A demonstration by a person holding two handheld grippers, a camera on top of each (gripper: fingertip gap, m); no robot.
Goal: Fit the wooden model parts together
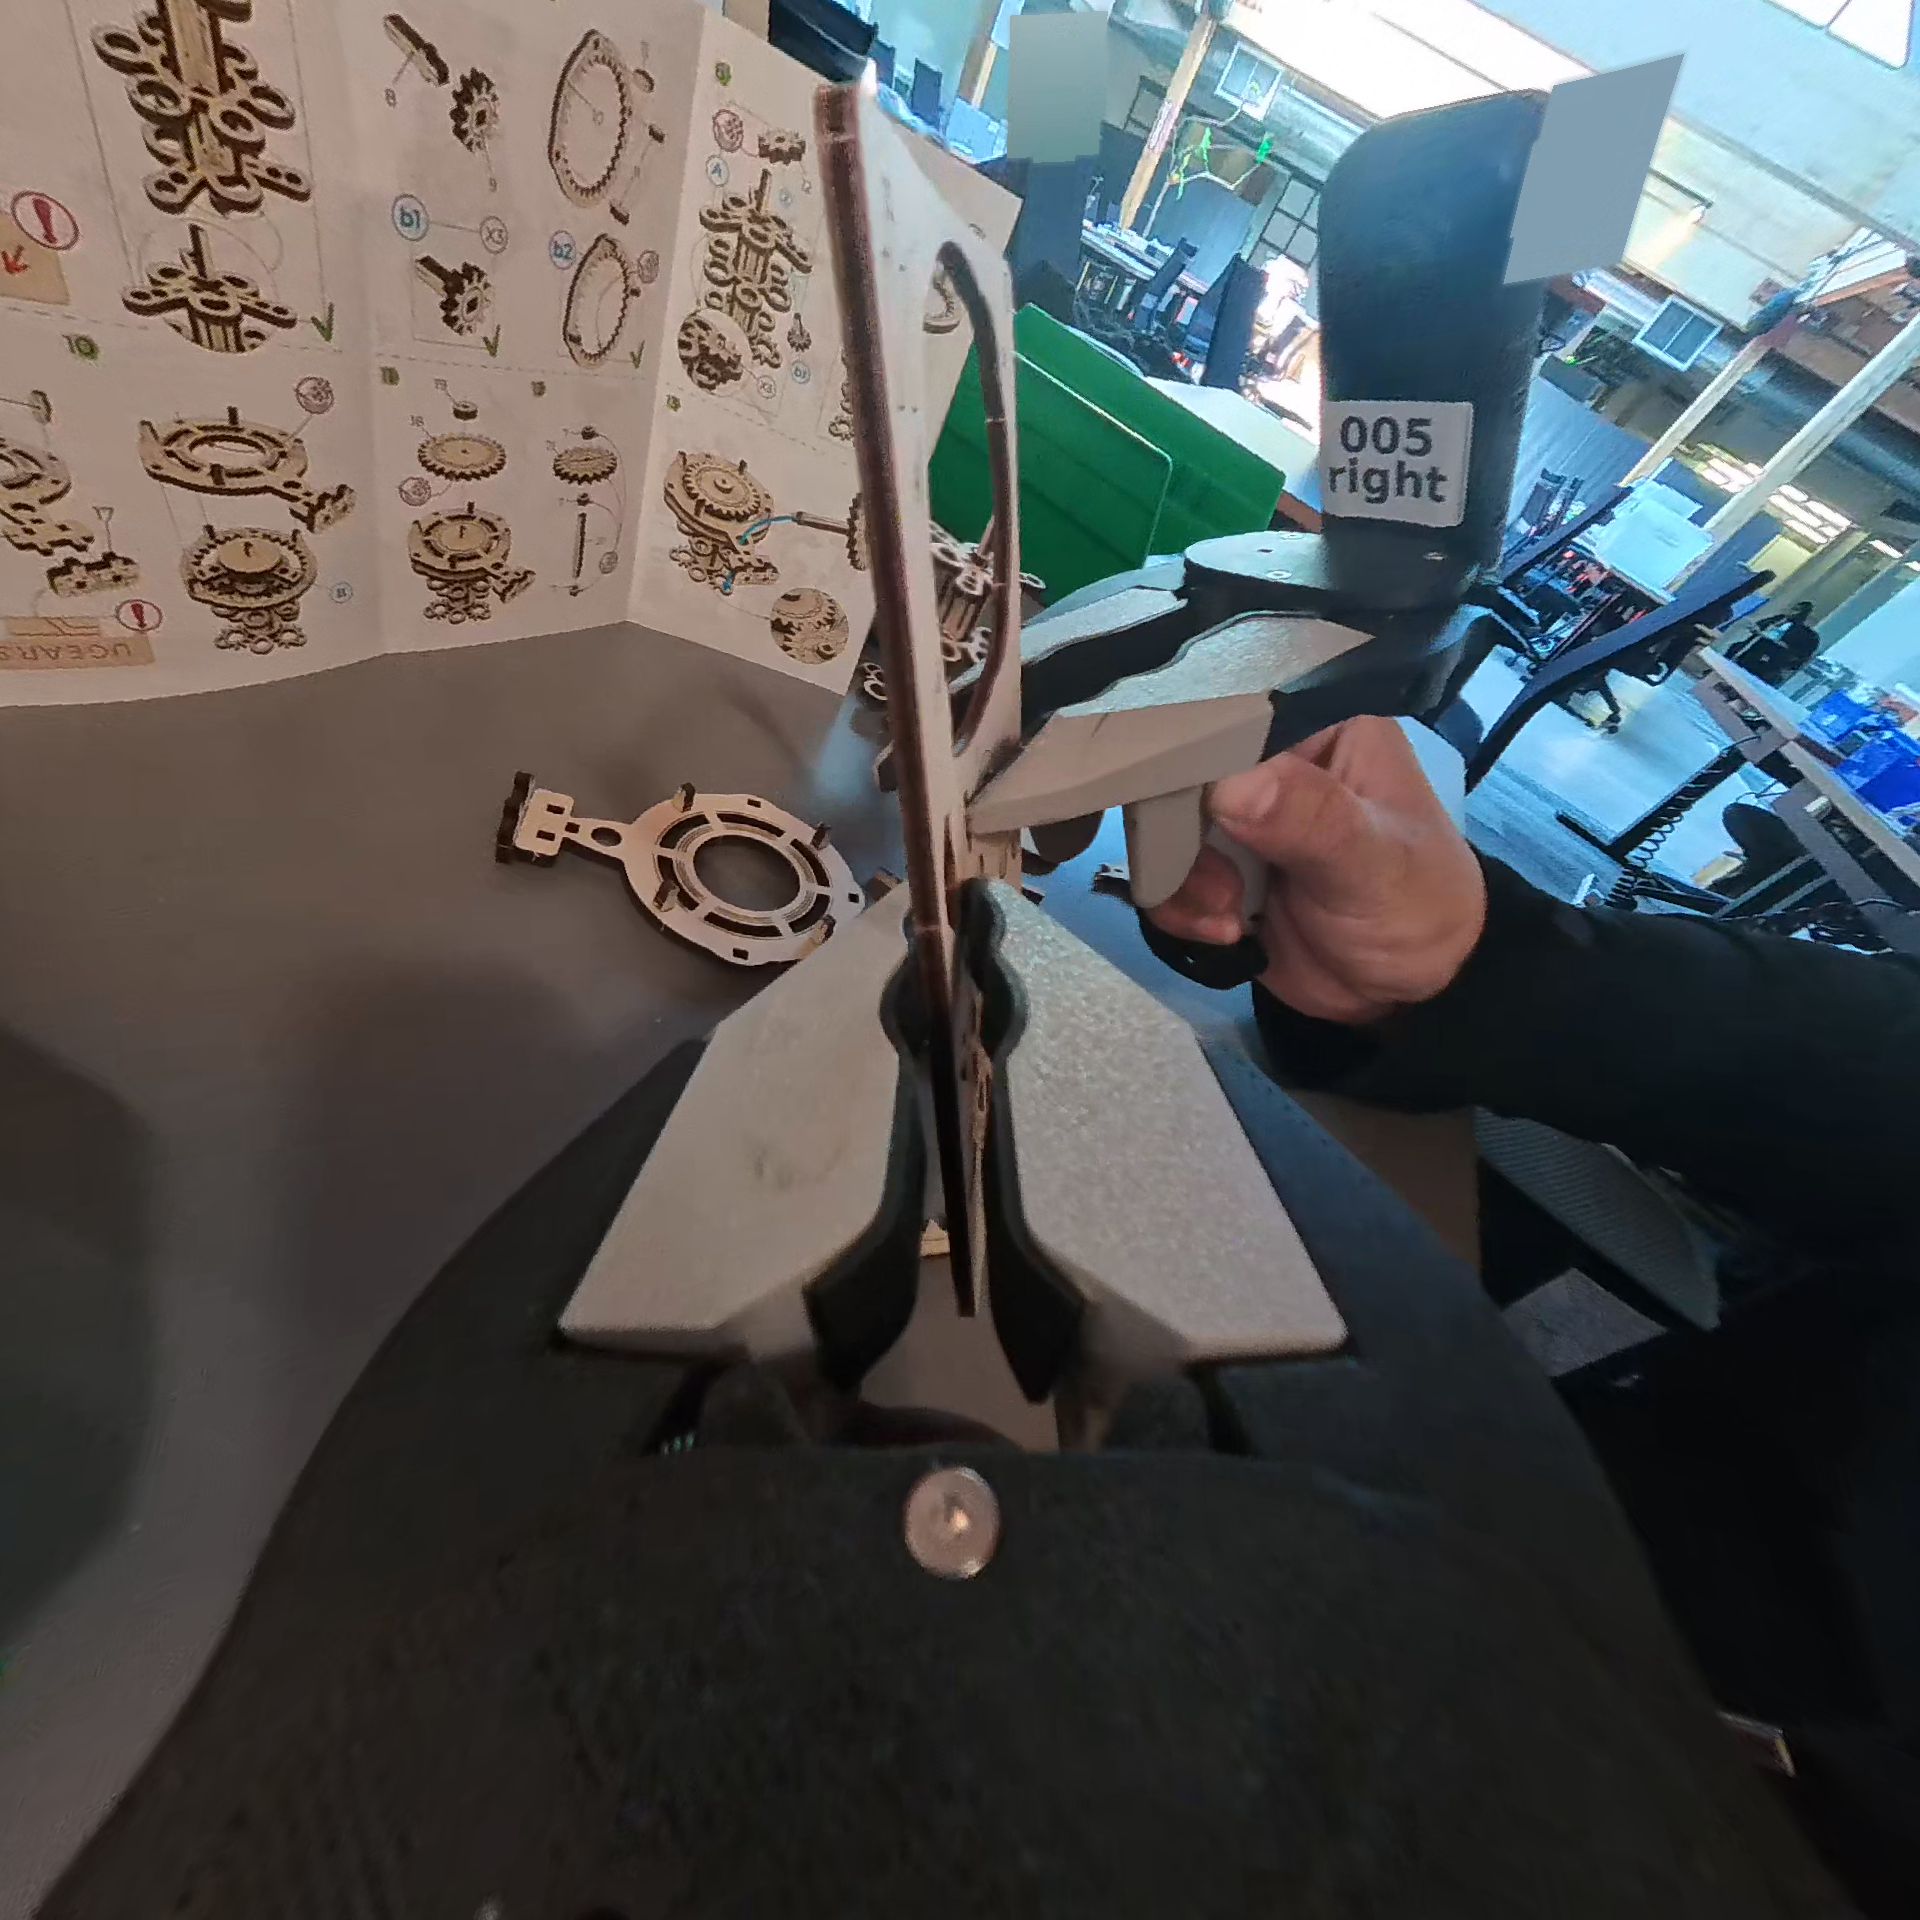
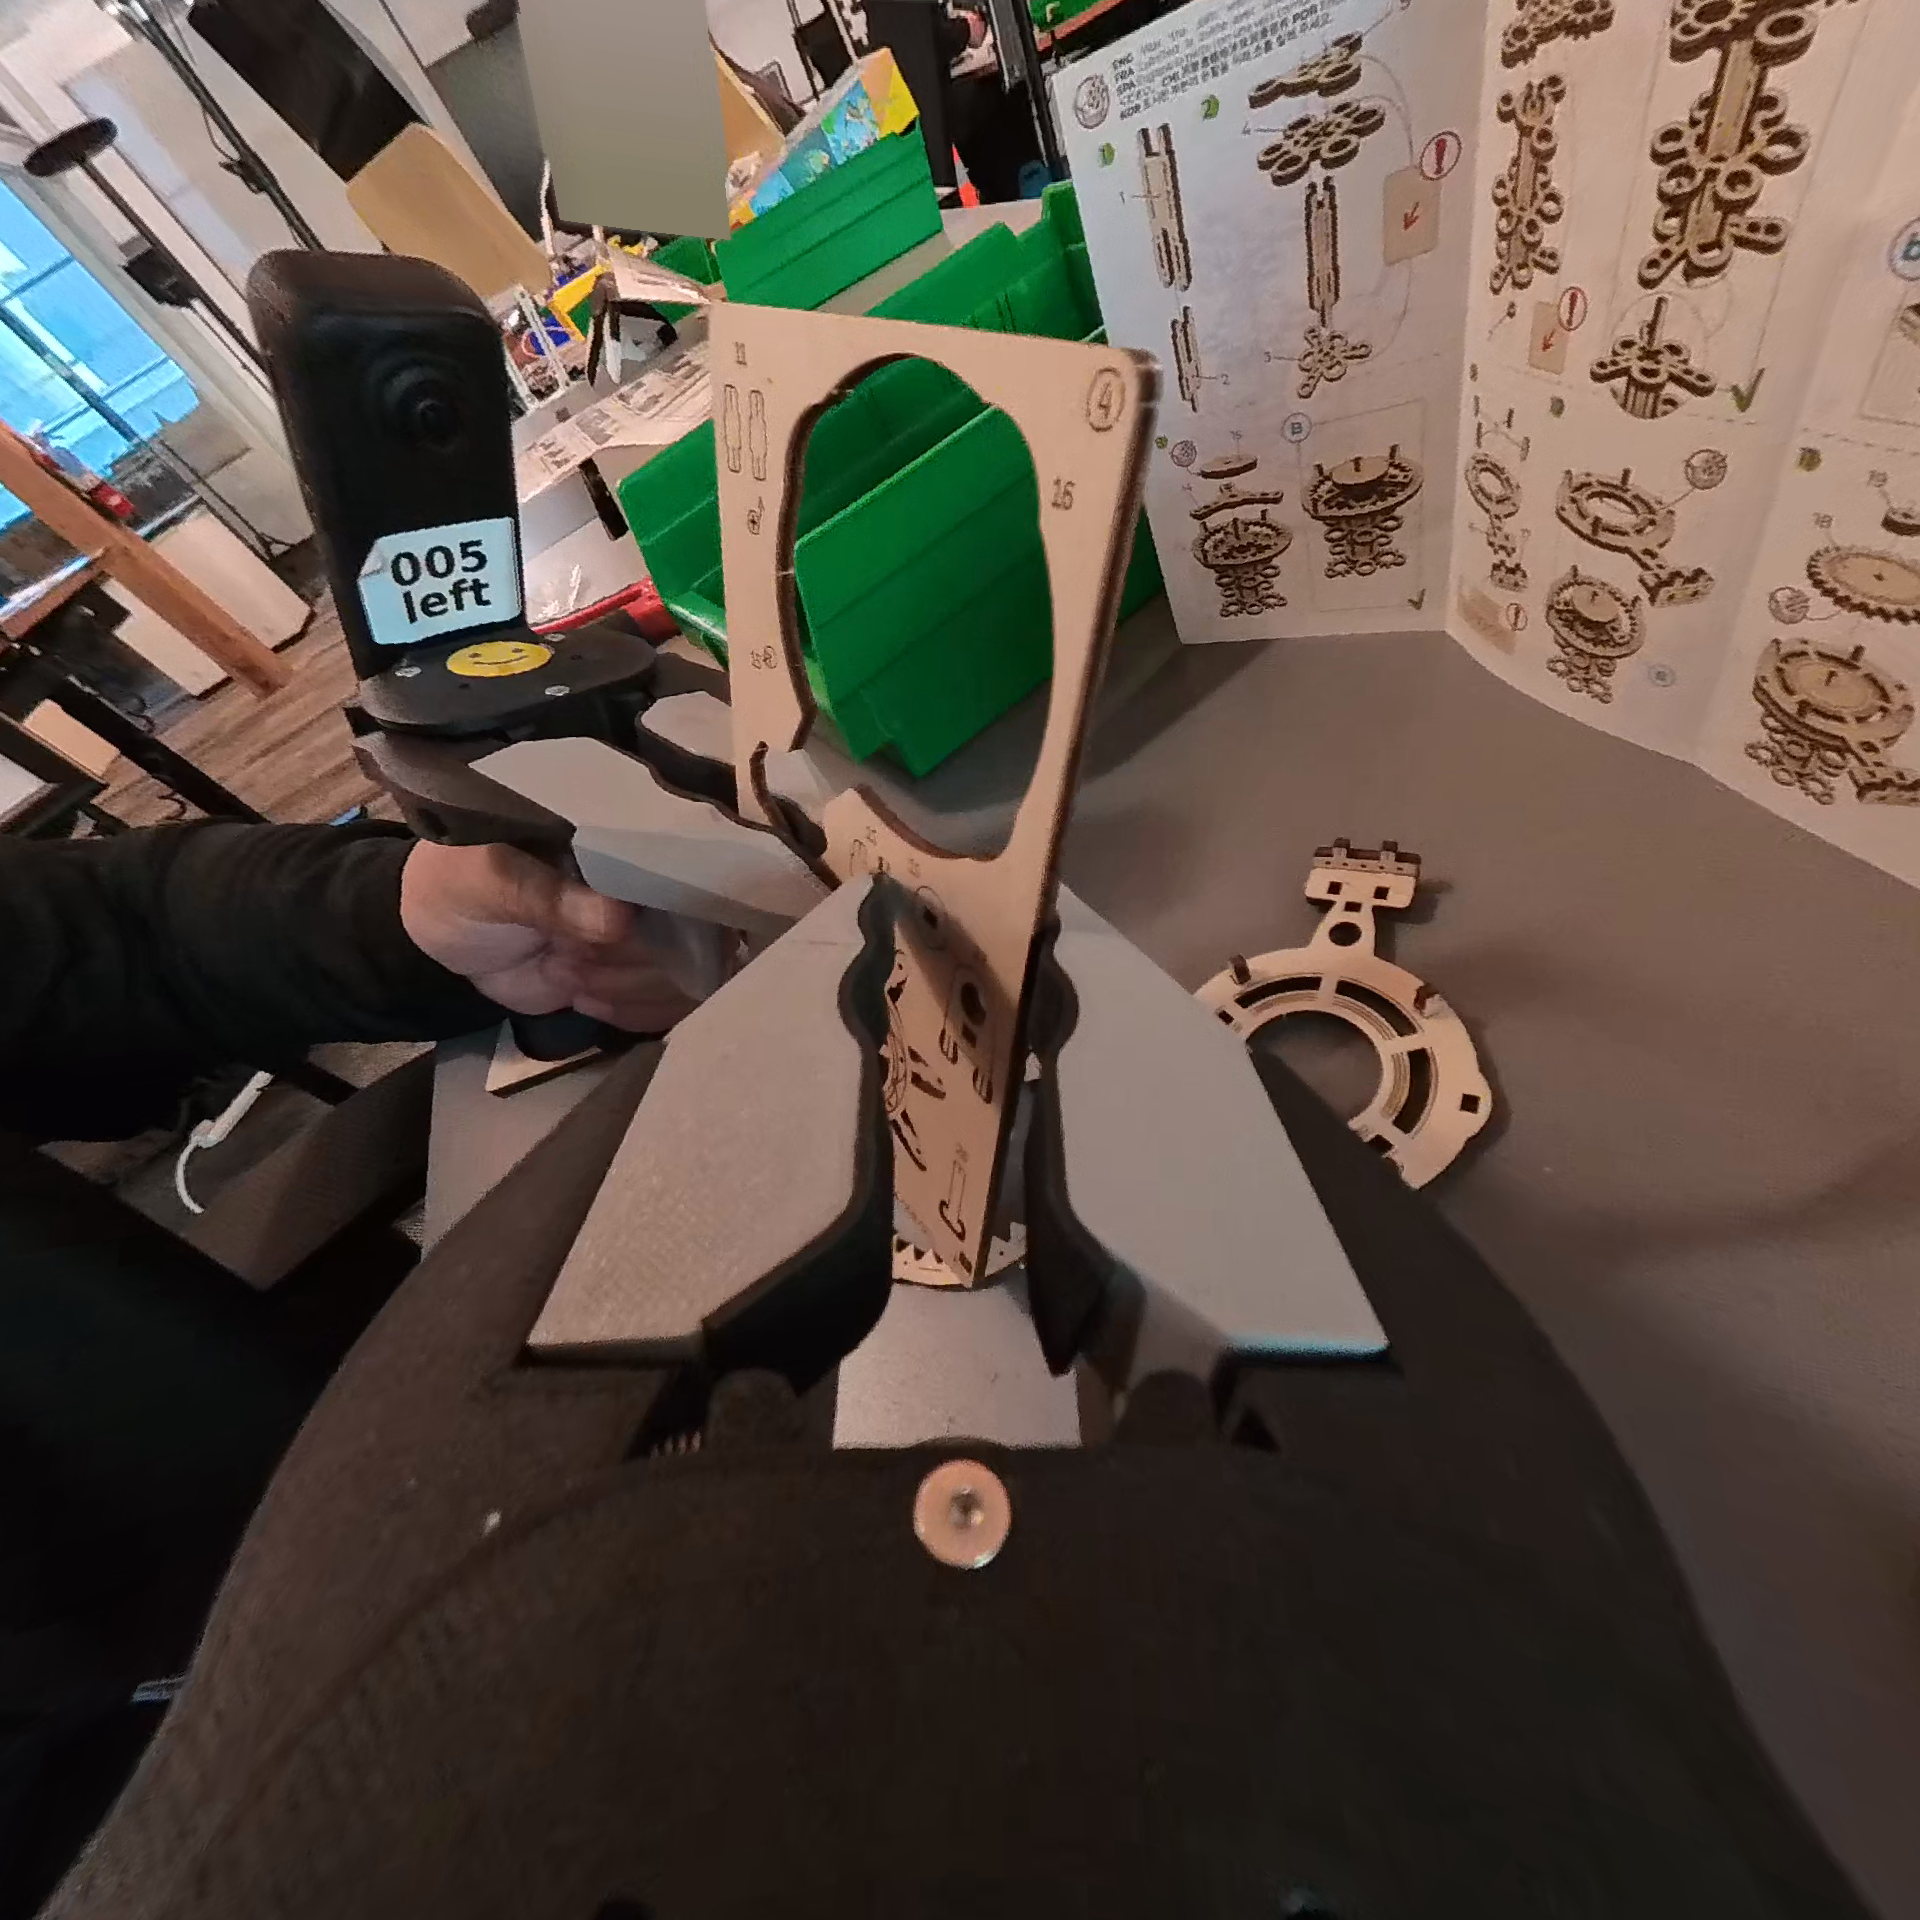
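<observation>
A thin wooden parts sheet (image 2: 1081, 582) with a large cut-out hole and several small parts still in it stands upright above the grey table. My right gripper (image 2: 961, 935) is shut on its lower part. My left gripper (image 1: 951, 935) is shut on the same sheet (image 1: 894, 312), which shows edge-on in the left wrist view. Each gripper shows in the other's view, at the sheet: the left gripper (image 2: 800, 831) and the right gripper (image 1: 982, 800). A wooden ring part with a notched arm (image 1: 649, 862) lies flat on the table (image 2: 1351, 930).
A folded instruction sheet (image 1: 312, 364) stands along the back of the grey table (image 1: 312, 935) and shows at the right in the right wrist view (image 2: 1558, 416). Green bins (image 2: 831, 239) stand behind. A toothed wooden piece (image 2: 1003, 1252) lies under the sheet. Only a small space, under 4 cm, lies between the two pairs of fingers.
</observation>
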